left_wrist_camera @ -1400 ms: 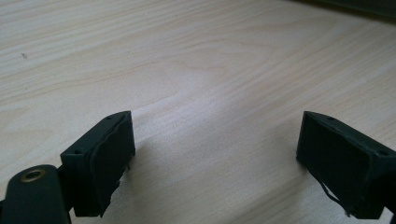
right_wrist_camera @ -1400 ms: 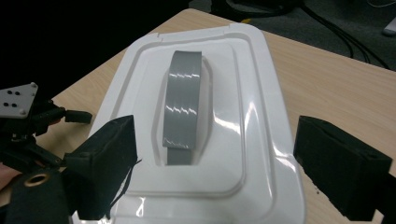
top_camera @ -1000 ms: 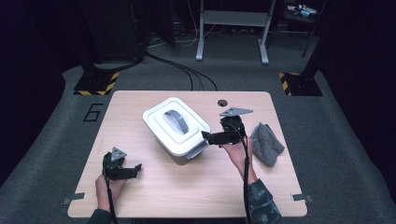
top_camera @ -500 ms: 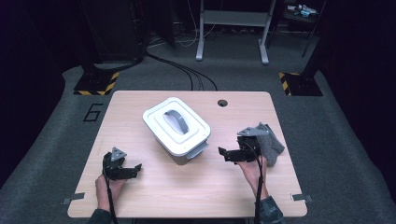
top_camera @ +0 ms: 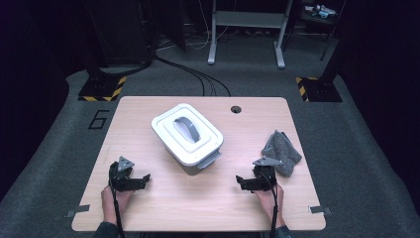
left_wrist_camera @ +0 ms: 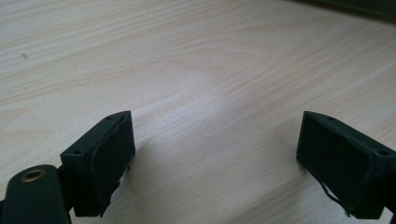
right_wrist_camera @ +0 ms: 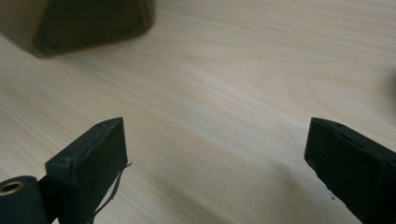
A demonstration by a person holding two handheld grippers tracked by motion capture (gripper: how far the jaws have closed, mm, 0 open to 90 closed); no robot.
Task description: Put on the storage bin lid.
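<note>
The wooden worktop (top_camera: 148,119) carries a white lidded bin (top_camera: 187,134) at its middle, long axis running diagonally from far-left to near-right, grey handle (top_camera: 186,128) along it; a crumpled grey cloth (top_camera: 281,152) lies at the right edge, just beyond the right tool (top_camera: 246,181); both it and the left tool (top_camera: 140,180) rest near the front edge, jaws wide and empty; this looks like a pause between steps; next likely calls for reaching to bin or cloth.
</note>
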